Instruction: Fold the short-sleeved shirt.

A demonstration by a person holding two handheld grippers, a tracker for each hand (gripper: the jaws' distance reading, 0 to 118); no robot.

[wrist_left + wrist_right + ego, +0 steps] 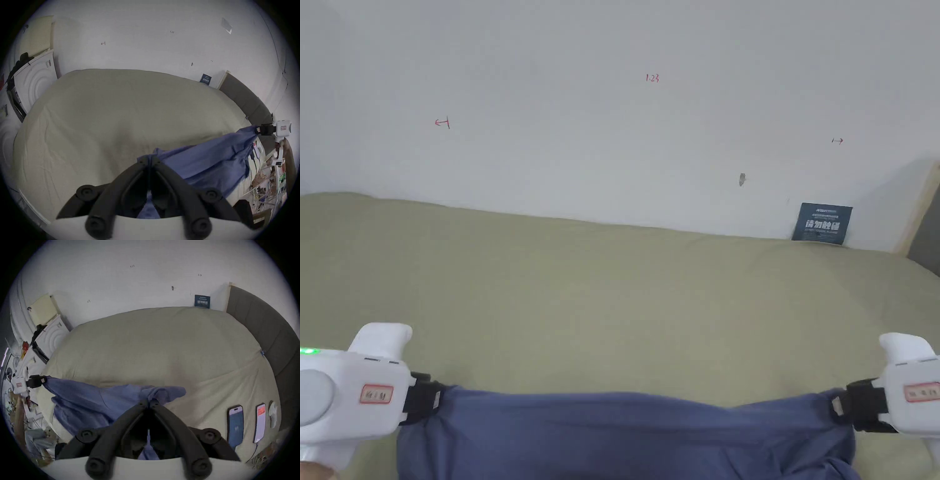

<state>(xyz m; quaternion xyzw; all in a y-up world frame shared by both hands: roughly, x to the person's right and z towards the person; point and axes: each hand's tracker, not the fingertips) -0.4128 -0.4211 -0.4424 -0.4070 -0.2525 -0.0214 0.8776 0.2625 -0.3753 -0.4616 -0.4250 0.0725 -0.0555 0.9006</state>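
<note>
A blue short-sleeved shirt (pixel 625 431) hangs stretched wide between my two grippers above the near edge of the bed. My left gripper (pixel 434 400) is shut on the shirt's left end, and my right gripper (pixel 840 406) is shut on its right end. In the left gripper view the black jaws (pixel 150 160) meet on blue cloth (pixel 203 160), with the right gripper (pixel 259 129) far off at the other end. In the right gripper view the jaws (pixel 148 402) pinch a bunched blue fold (pixel 100 399), and the left gripper (pixel 42 380) holds the far end.
The bed (pixel 612 294) has an olive-green sheet and runs up to a white wall. A dark card (pixel 822 222) leans on the wall at the back right. Two phones (pixel 235 423) and a small white object (pixel 272 412) lie near the grey headboard (pixel 267 331). White furniture (pixel 37 81) stands to the left.
</note>
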